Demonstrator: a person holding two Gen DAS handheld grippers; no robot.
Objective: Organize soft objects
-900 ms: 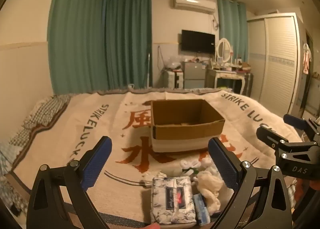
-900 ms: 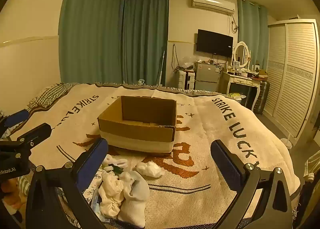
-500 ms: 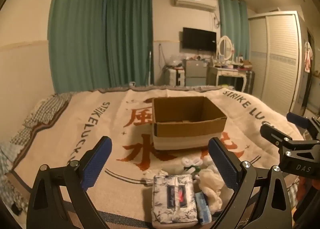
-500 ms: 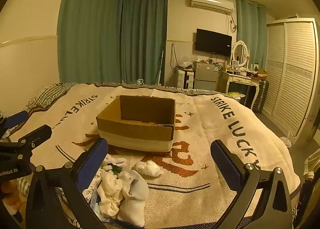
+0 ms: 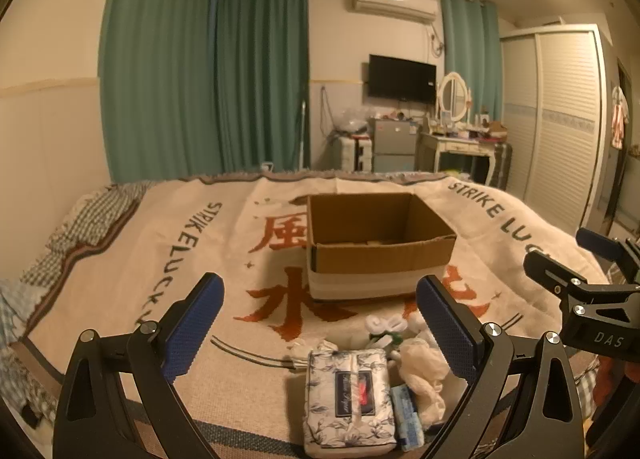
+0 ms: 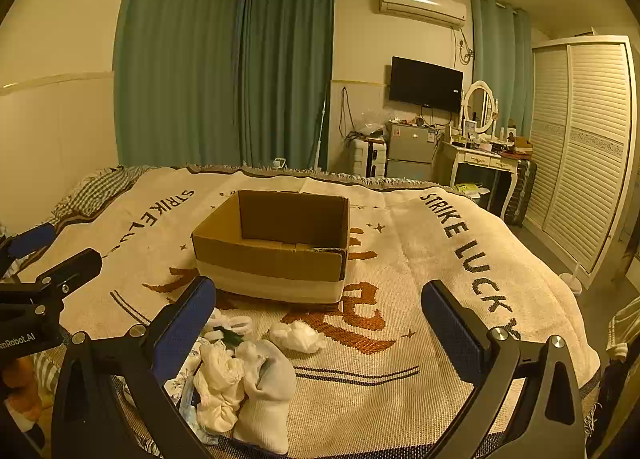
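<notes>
Left gripper (image 5: 320, 323): jaws spread wide, nothing between them; it hangs above the near edge of the bed, just over the pile.
Tissue pack (image 5: 349, 399): floral-printed soft pack, lying flat on the blanket at the near left of the pile, directly below the left gripper.
Small blue packet (image 5: 407, 417): touching the tissue pack's right side.
Crumpled white cloth (image 6: 219, 383): bunched beside the packet, resting against the pale grey sock.
Pale grey sock (image 6: 266, 391): limp, draped toward the bed's near edge.
White wad (image 6: 298, 336): apart from the pile, between it and the box.
White item with green (image 6: 229, 329): at the far side of the pile; too small to identify.
Cardboard box (image 5: 380, 243): open-topped, upright in the middle of the blanket (image 6: 400, 259), beyond the pile; its inside appears almost bare.
Right gripper (image 6: 318, 333): jaws equally wide apart, holding nothing, poised over the pile's right part.
Change: across the last second both views have crept only slightly; the pile and box lie as they did, and neither gripper has closed.
Meaning: sorting looks barely begun; every soft thing is outside the box, and the likely first step is to lower one gripper onto the pile.
</notes>
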